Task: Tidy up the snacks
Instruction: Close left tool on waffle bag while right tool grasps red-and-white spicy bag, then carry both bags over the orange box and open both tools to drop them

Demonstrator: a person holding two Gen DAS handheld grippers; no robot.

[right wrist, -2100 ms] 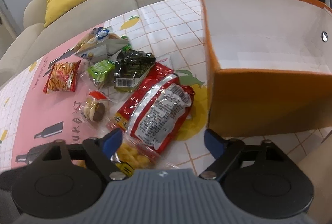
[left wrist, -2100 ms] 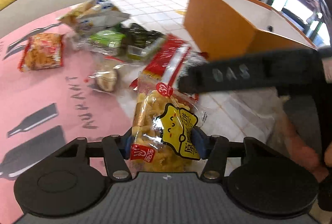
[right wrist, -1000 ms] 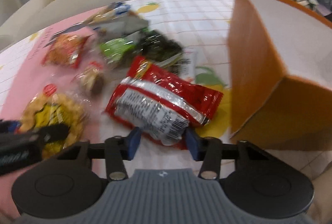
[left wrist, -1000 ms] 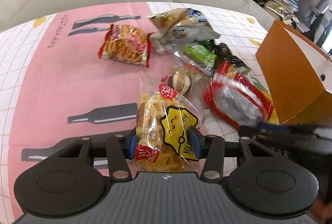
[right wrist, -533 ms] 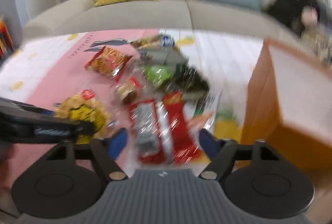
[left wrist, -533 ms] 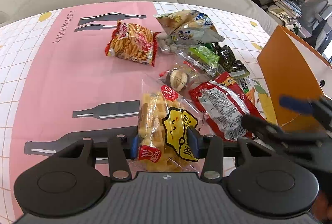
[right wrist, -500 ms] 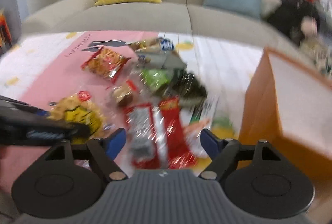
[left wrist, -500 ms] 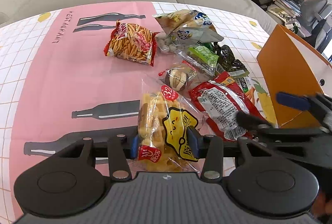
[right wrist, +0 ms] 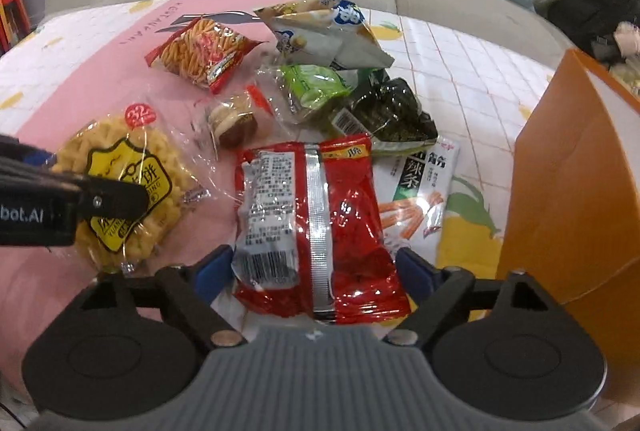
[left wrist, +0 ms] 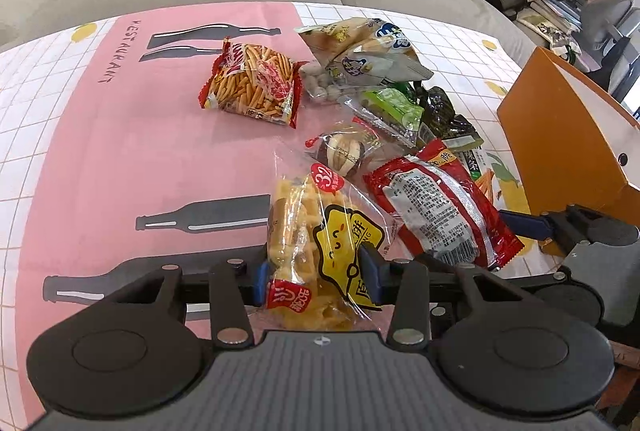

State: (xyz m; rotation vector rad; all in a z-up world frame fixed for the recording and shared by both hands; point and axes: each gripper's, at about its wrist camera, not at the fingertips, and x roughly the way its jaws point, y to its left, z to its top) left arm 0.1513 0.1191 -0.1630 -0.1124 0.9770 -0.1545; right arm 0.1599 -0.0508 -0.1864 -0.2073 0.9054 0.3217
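Two grippers low in frame: right gripper (right wrist: 316,269) spread wide, straddling red snack packet (right wrist: 316,215), long axis running up-frame from fingers, unpinched. Left gripper (left wrist: 318,281) clamped on yellow waffle-cookie bag (left wrist: 316,243); orange box (right wrist: 580,167) at right edge.

Clear yellow-labelled waffle-biscuit packet (left wrist: 320,243) and flat red foil packet (right wrist: 316,215) beside other heaped snack packets (left wrist: 376,79), near upright orange box (left wrist: 560,135)

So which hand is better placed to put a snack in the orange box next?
Left. The left gripper is already shut on the clear yellow cracker bag. The right gripper, nearer the orange box, is open around the red foil packet.
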